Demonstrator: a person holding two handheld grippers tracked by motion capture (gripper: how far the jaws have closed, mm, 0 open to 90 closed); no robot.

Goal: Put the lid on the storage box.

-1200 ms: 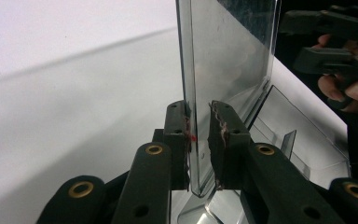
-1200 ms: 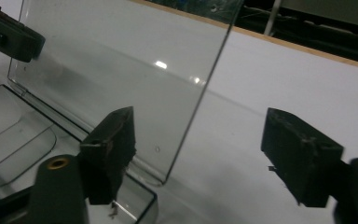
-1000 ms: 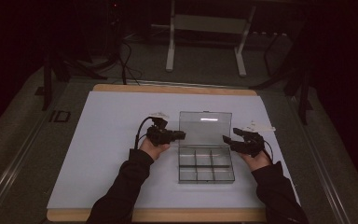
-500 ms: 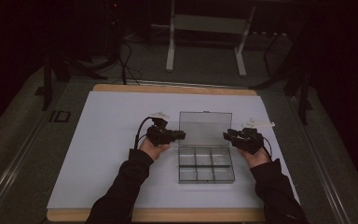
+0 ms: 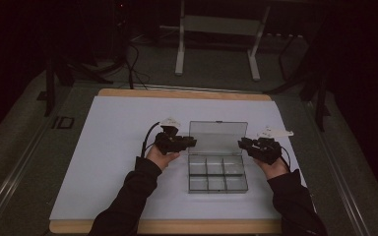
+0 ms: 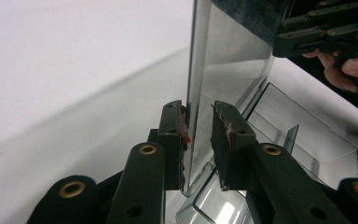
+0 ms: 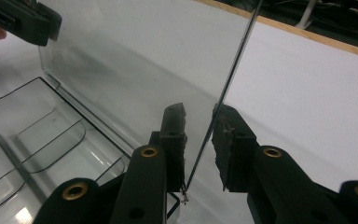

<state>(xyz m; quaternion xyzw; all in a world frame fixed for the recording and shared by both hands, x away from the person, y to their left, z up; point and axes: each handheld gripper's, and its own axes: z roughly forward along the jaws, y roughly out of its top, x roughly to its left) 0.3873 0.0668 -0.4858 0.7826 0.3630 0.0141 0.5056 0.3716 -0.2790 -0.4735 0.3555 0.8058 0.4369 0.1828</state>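
- Hand-held gripper left: jaws slightly parted astride the upright lid, its left edge between them, not clamped.
- Hand-held gripper right: the same at the lid's right edge.
- Box lies mid-table, between both hands.

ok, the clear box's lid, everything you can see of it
The lid is clear, smoky plastic, a thin flat panel with a shallow rim, hinged to the far edge of the compartment box. It stands open, roughly upright. The left gripper and right gripper each straddle a side edge, jaws not closed on it.
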